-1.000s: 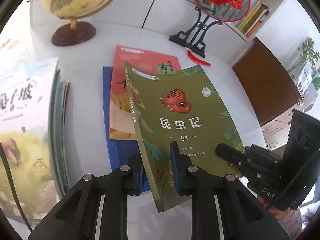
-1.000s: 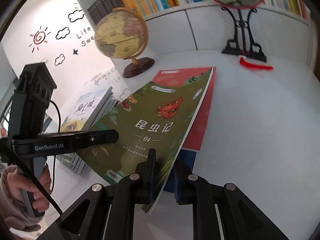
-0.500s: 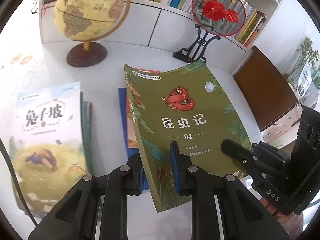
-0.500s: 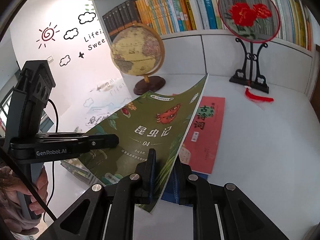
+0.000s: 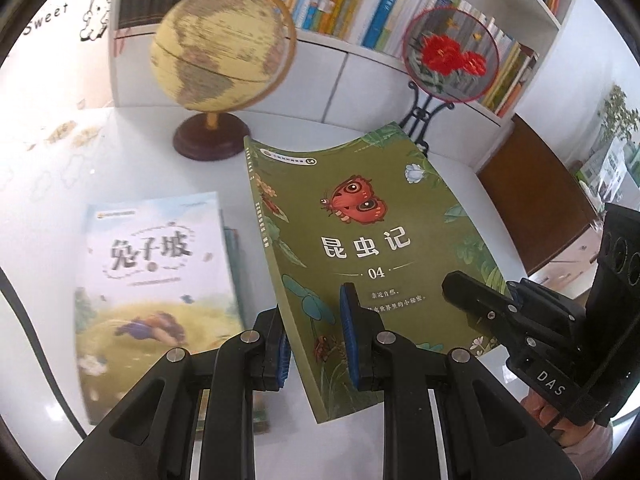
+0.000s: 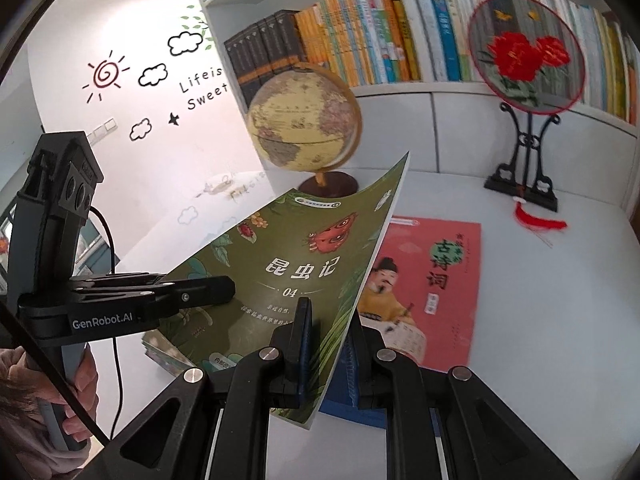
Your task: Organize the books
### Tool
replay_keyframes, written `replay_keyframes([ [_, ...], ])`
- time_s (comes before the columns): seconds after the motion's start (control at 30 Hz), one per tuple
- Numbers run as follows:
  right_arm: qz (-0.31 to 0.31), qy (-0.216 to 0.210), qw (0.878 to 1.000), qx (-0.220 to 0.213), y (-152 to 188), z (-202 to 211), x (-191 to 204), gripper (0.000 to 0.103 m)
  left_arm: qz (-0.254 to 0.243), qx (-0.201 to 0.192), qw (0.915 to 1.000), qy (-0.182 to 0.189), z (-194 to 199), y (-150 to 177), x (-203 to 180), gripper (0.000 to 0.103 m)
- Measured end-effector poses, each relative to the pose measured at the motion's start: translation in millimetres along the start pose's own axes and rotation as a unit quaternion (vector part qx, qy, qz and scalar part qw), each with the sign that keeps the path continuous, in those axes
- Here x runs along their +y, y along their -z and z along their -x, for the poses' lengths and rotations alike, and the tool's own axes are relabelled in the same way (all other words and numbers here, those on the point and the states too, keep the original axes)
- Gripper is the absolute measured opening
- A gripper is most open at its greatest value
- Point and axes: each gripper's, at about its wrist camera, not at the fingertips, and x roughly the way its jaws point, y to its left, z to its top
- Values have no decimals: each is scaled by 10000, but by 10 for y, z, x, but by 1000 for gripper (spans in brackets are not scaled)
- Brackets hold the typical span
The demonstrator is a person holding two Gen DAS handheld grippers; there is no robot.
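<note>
A: Two tools on one book. Left tool [image 5: 314, 344] is clamped down near the spine edge of the green insect book [image 5: 360, 248]; right tool [image 6: 326, 344] is clamped on its opposite, open edge. Both sets of jaws are nearly closed, with only the thin book between the pads. The book hangs in the air, tilted, clear of the counter [image 5: 132, 160].

B: Cover condition?

A: Bowed between the grips; top corner curls. Judgement: keep both tools level with each other and avoid pulling apart, or the soft cover may crease or slip out of one pad.

B: Where would it go?

A: Likely the stack at the left, topped by the pale rabbit-hill book [image 5: 156, 280]. Judgement: lower it flat, spine aligned with the stack's edge, then let go with one tool at a time.

B: What lies beneath?

A: A red poetry book [image 6: 432, 288] flat on the counter, on top of a blue book [image 6: 352, 408] whose corner shows below it. Both not yet stacked.

B: Obstacles further off?

A: A globe [image 5: 220, 56] on a wooden base stands behind the stack, near enough to clip with the raised corner. A round embroidered fan [image 6: 524, 52] on a black stand sits to the right, red tassel [image 6: 538, 220] trailing on the counter. Bookshelf [image 6: 360, 40] behind, well apart.
</note>
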Motion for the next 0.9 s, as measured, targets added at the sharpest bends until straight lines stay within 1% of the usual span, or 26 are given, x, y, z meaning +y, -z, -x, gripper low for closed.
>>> replay_keyframes([
  [0.23, 242, -212, 9995, 31, -166, -171, 344, 14, 365, -189, 9990, -194, 154, 6, 357, 19],
  [0.4, 381, -425, 9983, 108, -234, -358, 569, 14, 556, -249, 9972, -427, 254, 49, 622, 19],
  [0.6, 563, -649, 9959, 285, -277, -609, 824, 14, 663, -85, 9954, -680, 264, 101, 886, 19],
  [0.9, 678, -836, 9926, 554, -220, -900, 1064, 14, 865, 55, 9926, -855, 257, 211, 1187, 20],
])
